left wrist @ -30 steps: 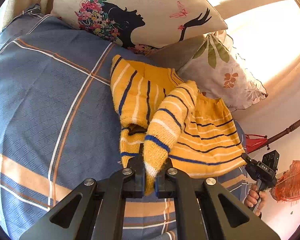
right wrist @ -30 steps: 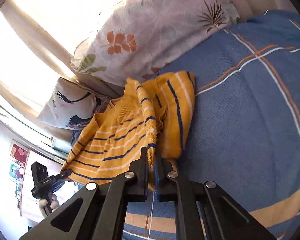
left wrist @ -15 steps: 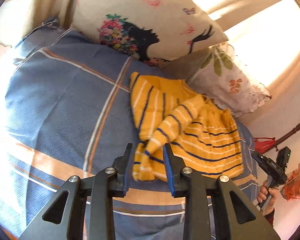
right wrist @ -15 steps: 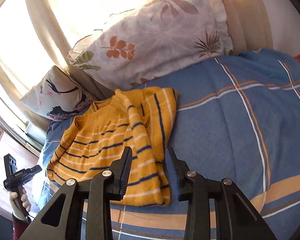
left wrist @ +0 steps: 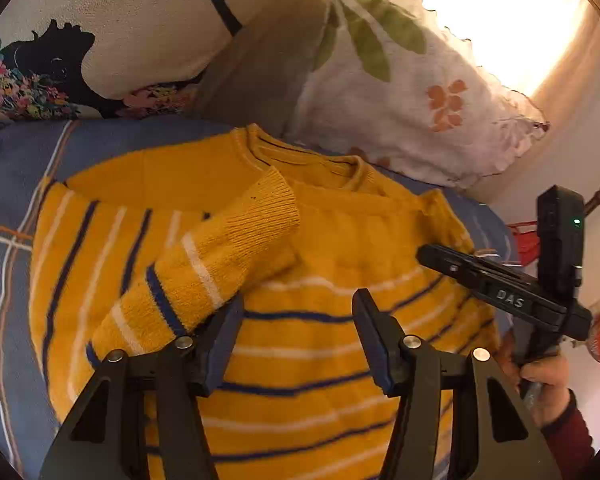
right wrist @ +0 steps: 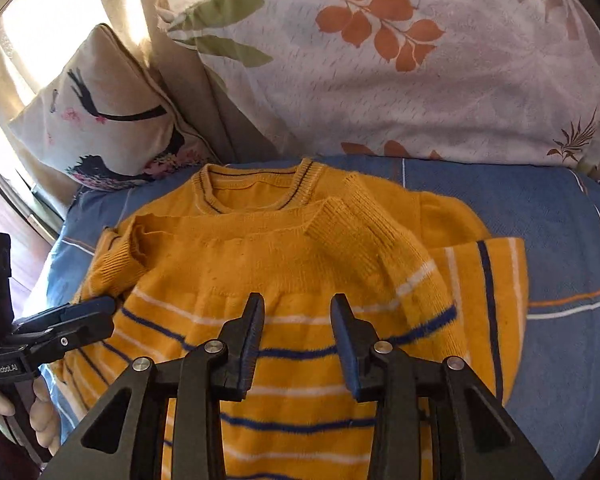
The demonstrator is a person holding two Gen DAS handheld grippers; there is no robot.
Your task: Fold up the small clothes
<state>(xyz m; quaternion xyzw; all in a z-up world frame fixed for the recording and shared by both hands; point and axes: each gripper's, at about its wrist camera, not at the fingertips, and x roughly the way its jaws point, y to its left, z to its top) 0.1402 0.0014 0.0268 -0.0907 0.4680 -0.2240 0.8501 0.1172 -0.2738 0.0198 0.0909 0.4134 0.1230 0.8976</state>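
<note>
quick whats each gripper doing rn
left gripper: open, holding nothing, over the yellow striped sweater
right gripper: open, holding nothing, over the same sweater

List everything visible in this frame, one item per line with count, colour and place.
sweater: one, yellow with blue and white stripes, flat on the bedsheet, one sleeve folded across its chest
bedsheet: one, blue with orange and white lines, under the sweater
leaf pillow: one, white with orange and green leaves, behind the collar
bird pillow: one, cream with a dark print, beside the leaf pillow
curtain: beige, sunlit, behind the pillows
left hand-held gripper: one, black, open above the sweater
right hand-held gripper: one, black, open above the sweater
hand: one, holding the right hand-held gripper's handle
</note>
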